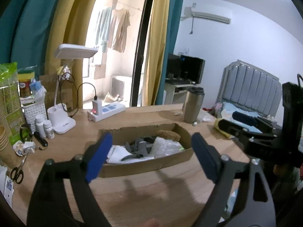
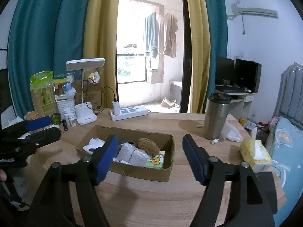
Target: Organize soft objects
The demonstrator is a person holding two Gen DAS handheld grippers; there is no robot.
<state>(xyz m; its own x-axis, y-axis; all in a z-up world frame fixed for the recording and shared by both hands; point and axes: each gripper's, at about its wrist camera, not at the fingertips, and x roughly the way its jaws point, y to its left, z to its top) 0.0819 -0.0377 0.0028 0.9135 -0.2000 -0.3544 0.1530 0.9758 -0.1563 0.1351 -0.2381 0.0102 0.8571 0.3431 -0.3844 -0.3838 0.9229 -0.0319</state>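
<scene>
Holding our left gripper point(image 1: 149, 155) and right gripper point(image 2: 148, 157) with fingers spread wide and empty, cardboard box point(image 2: 132, 172) of soft items on bench point(image 2: 151, 204) just beyond, steel tumbler point(image 2: 215, 117) far right.

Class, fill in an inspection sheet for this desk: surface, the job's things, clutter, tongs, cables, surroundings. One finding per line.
Surface: wooden desk, bare in front.
Job's things: cardboard box holding bubble wrap, a brown fuzzy ball, white cloth and a grey item.
Clutter: steel tumbler, tissue pack, desk lamp, pill bottles, scissors.
Tongs: left tongs and right tongs both open, empty, short of the box.
Cables: black lead into the power strip.
Surroundings: curtains, balcony laundry, bed.
</scene>
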